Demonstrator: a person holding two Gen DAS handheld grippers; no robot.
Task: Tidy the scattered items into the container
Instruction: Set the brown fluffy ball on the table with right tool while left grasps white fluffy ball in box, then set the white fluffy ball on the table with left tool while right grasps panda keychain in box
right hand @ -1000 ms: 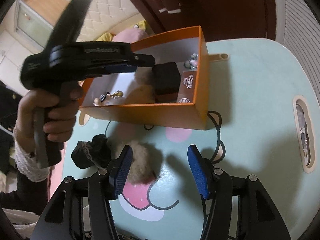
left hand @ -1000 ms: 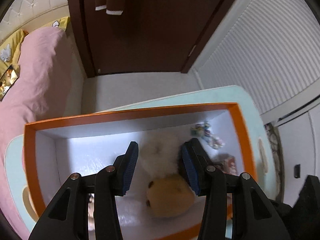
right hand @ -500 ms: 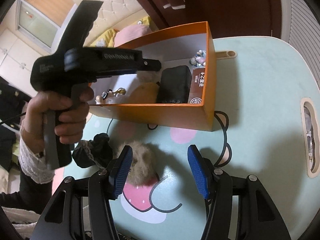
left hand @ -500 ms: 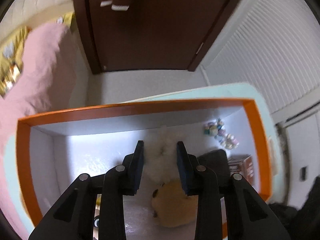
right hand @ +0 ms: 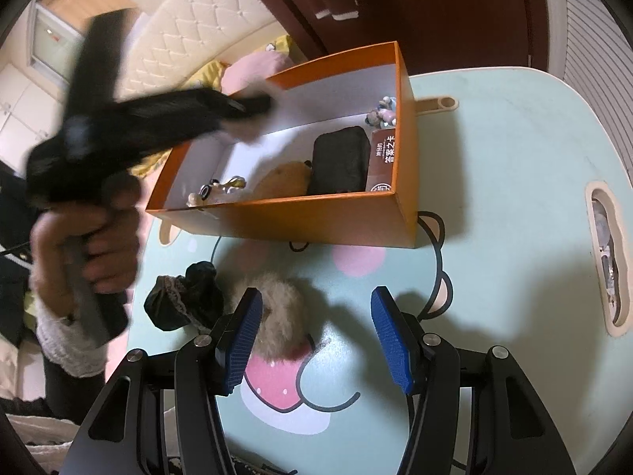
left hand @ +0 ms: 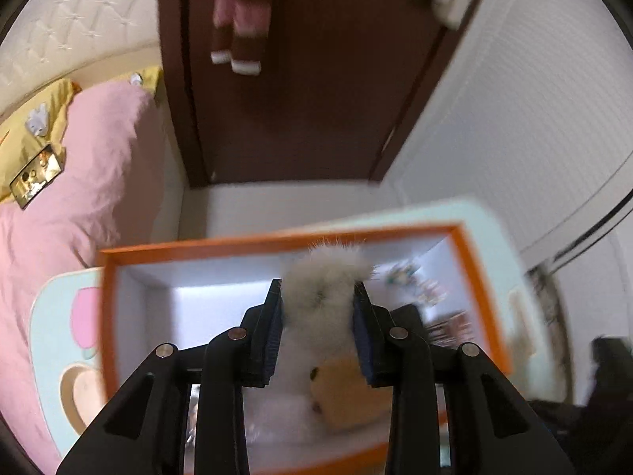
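My left gripper [left hand: 318, 316] is shut on a white fluffy pompom [left hand: 322, 297] and holds it above the orange box [left hand: 277, 242]; the move blurs it in the right wrist view [right hand: 253, 107]. The orange box [right hand: 316, 221] holds a tan plush [right hand: 285, 176], a black pouch [right hand: 340, 160], a brown card pack [right hand: 383, 156] and small trinkets [right hand: 381, 113]. My right gripper [right hand: 316, 336] is open above the table. A beige fluffy scrunchie [right hand: 277, 312] lies by its left finger, beside a black lace scrunchie [right hand: 186, 301].
The mint table [right hand: 514, 198] has a cartoon print and a handle slot [right hand: 605, 261] at the right. A pink bed [left hand: 59, 217] lies left and a dark door [left hand: 300, 79] stands behind. The person's hand [right hand: 91, 245] holds the left gripper.
My left gripper has shut on the white pompom and lifted it up out of the box. My right gripper has stayed open above the beige scrunchie.
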